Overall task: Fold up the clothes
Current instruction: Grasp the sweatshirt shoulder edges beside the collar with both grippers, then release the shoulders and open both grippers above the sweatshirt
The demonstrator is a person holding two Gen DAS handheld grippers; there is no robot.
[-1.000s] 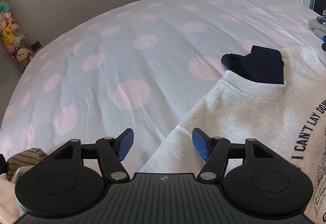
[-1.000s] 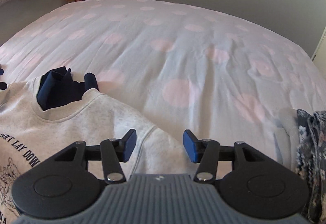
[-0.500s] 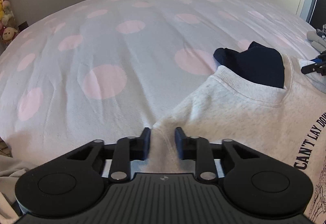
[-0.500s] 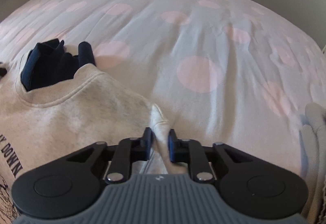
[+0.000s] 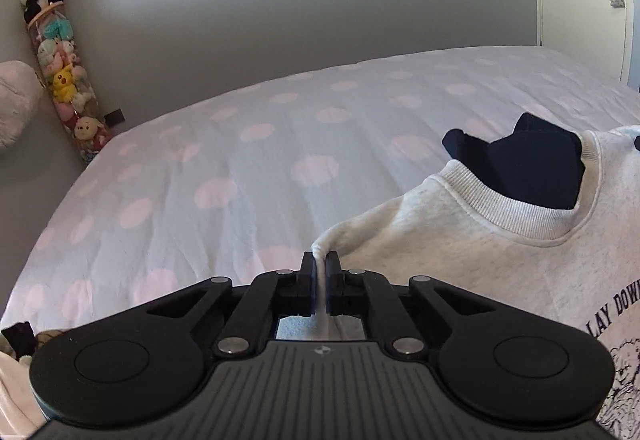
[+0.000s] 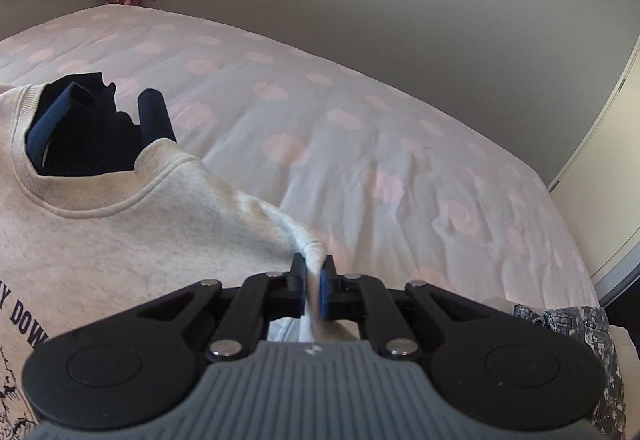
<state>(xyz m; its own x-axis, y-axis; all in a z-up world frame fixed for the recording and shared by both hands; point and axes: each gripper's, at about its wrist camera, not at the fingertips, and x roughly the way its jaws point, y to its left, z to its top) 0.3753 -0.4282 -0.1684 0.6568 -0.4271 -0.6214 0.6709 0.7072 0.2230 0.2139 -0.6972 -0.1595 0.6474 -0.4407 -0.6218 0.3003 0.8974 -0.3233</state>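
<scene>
A pale heather-grey crewneck sweatshirt with dark printed lettering (image 5: 480,260) lies spread front-up on a bed covered by a white sheet with large pale-pink dots (image 5: 248,167), and both hand-held tools have pinched it at the shoulders. In the left wrist view the black two-finger left gripper (image 5: 320,272) is clenched on a small peak of grey fabric at the shoulder edge, the cloth squeezed into a thin ridge between the jaws and drawn up off the sheet; the rest of the sweatshirt fans away toward 3 o'clock. A dark navy garment (image 5: 528,167) shows through the ribbed neck opening at about 2 o'clock, part of it spilling past the collar onto the sheet. In the right wrist view the right gripper with blue pads (image 6: 314,274) is likewise clamped on a fold of the other shoulder, with the sweatshirt's body (image 6: 120,240) spreading toward 9 o'clock and the navy garment (image 6: 92,135) at about 10 o'clock. At 4 o'clock in that view a dark floral-print cloth (image 6: 576,324) lies at the bed's edge. A tall clear tube of plush toys (image 5: 64,79) stands against the grey wall at 10 o'clock in the left view.
</scene>
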